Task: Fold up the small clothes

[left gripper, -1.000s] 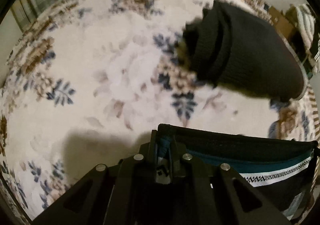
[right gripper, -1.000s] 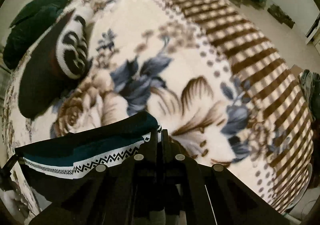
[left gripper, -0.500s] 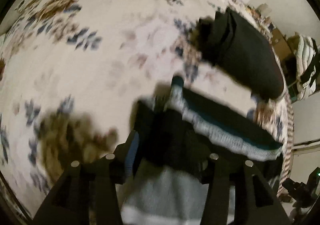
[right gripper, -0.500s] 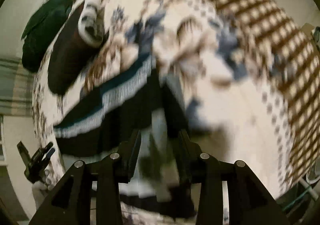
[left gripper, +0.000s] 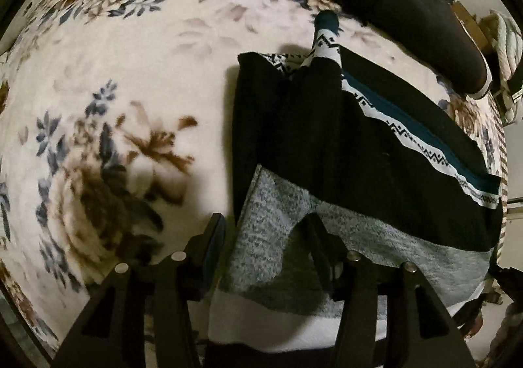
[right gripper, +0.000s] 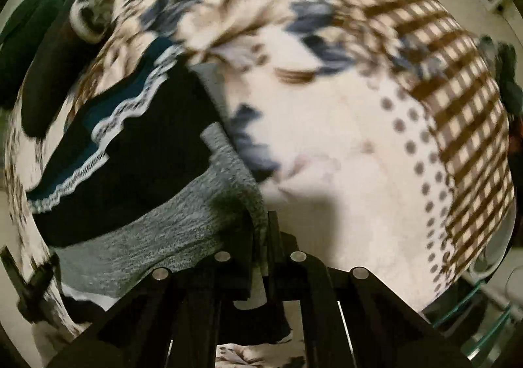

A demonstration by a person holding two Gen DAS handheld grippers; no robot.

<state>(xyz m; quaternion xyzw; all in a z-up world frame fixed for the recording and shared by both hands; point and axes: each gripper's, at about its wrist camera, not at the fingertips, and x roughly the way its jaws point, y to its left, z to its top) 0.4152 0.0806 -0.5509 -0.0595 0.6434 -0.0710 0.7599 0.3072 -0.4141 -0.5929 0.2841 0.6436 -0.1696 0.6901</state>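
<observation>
The floral blanket (left gripper: 137, 80) covers the bed. The left gripper (left gripper: 264, 237) hangs over the near left corner of the sweater (left gripper: 369, 152), its jaws apart and just opened wider; the grey knit panel shows between them, but the pads do not press on it. The sweater lies flat, partly folded, a black layer with a teal-and-white patterned band doubled over the grey part and one sleeve cuff (left gripper: 327, 37) pointing away. It looks a soft, light, floppy knit that will sag and slide on itself, so I judge it best taken at a folded edge or corner, through both layers. Beyond it sits a dark rolled garment (left gripper: 415, 14). On the right side, the right gripper (right gripper: 261, 237) has just closed, jaws together at the sweater's right edge (right gripper: 228, 158); a sliver of cloth seems pinched there, though blur leaves that uncertain.
</observation>
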